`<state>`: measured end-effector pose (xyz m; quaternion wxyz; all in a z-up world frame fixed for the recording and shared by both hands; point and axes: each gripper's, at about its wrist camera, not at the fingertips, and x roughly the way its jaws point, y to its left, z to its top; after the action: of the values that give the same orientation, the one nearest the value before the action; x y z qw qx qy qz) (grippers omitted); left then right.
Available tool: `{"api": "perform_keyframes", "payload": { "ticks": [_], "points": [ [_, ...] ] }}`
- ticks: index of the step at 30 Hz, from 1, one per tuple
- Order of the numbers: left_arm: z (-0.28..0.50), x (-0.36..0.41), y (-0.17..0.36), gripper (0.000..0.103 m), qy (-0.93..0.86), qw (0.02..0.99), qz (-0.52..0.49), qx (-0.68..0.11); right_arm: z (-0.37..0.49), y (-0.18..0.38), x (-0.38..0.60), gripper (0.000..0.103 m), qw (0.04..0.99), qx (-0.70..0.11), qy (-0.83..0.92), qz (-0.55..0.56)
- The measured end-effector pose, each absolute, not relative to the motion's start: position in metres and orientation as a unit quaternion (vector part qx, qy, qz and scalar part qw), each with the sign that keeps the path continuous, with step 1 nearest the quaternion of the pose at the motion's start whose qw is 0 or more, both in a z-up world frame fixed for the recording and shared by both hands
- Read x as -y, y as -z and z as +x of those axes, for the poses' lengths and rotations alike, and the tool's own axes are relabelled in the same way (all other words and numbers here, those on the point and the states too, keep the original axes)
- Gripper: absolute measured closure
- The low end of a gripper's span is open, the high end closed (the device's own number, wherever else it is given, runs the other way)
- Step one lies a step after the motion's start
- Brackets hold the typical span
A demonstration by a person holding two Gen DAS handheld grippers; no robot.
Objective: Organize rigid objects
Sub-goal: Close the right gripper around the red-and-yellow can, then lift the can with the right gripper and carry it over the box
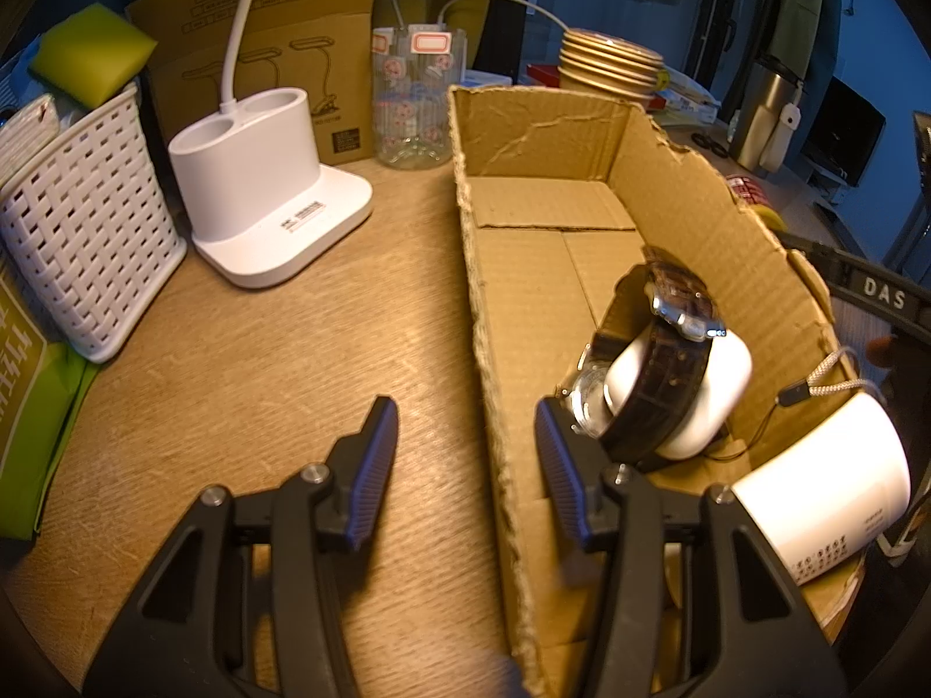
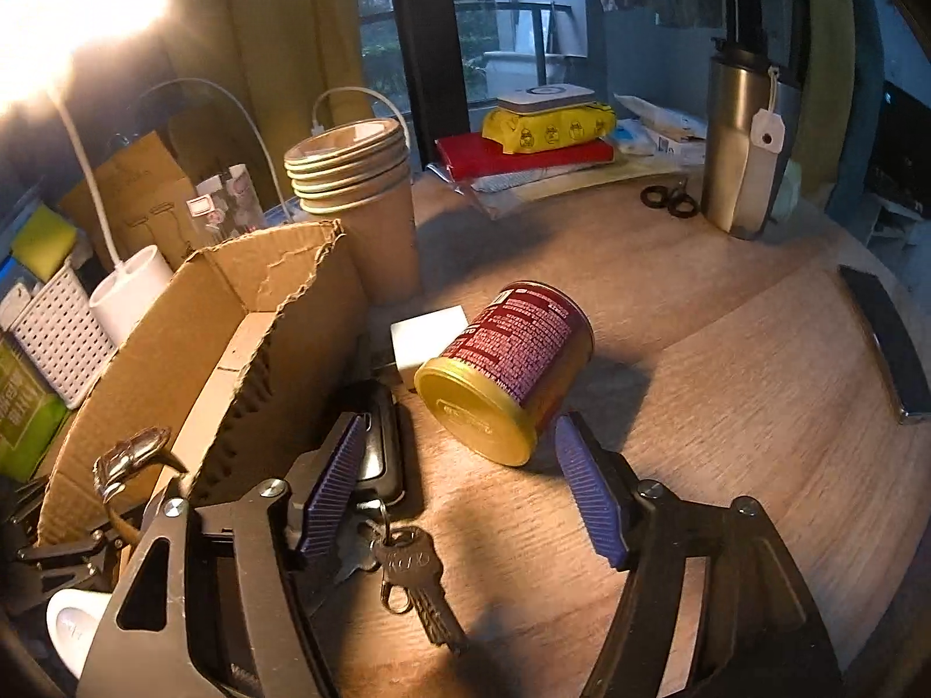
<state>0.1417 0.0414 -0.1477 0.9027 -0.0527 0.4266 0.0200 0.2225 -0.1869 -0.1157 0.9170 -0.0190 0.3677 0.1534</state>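
- The right gripper (image 2: 459,477) has its jaws spread wide and empty; the red tin can with a gold rim (image 2: 505,371) lies on its side on the wooden counter (image 2: 727,384) just ahead, between the pad tips but untouched.
- The left gripper (image 1: 465,465) holds its jaws parted with nothing gripped, straddling the near wall of the open torn cardboard box (image 1: 523,302).
- Inside the box, a brown leather-strapped wristwatch (image 1: 663,372) wraps a white rounded case (image 1: 715,401); a white cylinder with a cord (image 1: 826,483) lies beside it.
- A black key fob with metal keys (image 2: 407,570) sits by the right gripper's left pad, partly hidden.
- A small white block (image 2: 427,337) is half covered by the can.
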Motion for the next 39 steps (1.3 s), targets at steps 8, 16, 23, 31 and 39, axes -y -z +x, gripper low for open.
{"api": "perform_keyframes", "payload": {
  "ticks": [8, 16, 23, 31, 39],
  "points": [
    [0.142, -0.041, 0.148, 0.052, -0.020, 0.903, -0.053, -0.427, 0.243, 0.133, 0.181, 0.024, 0.904, -0.401, -0.141, -0.042],
    [0.142, -0.041, 0.148, 0.052, -0.020, 0.903, -0.053, -0.427, 0.255, 0.126, 0.182, 0.023, 0.903, -0.405, -0.137, -0.046],
    [0.141, -0.041, 0.148, 0.052, -0.020, 0.903, -0.053, -0.425, 0.273, 0.126, 0.184, 0.023, 0.901, -0.410, -0.127, -0.054],
    [0.142, -0.041, 0.148, 0.052, -0.020, 0.903, -0.053, -0.425, 0.281, 0.132, 0.193, 0.026, 0.900, -0.416, -0.122, -0.044],
    [0.142, -0.041, 0.148, 0.052, -0.020, 0.903, -0.053, -0.425, 0.275, 0.132, 0.193, 0.036, 0.903, -0.407, -0.126, -0.051]
  ]
}}
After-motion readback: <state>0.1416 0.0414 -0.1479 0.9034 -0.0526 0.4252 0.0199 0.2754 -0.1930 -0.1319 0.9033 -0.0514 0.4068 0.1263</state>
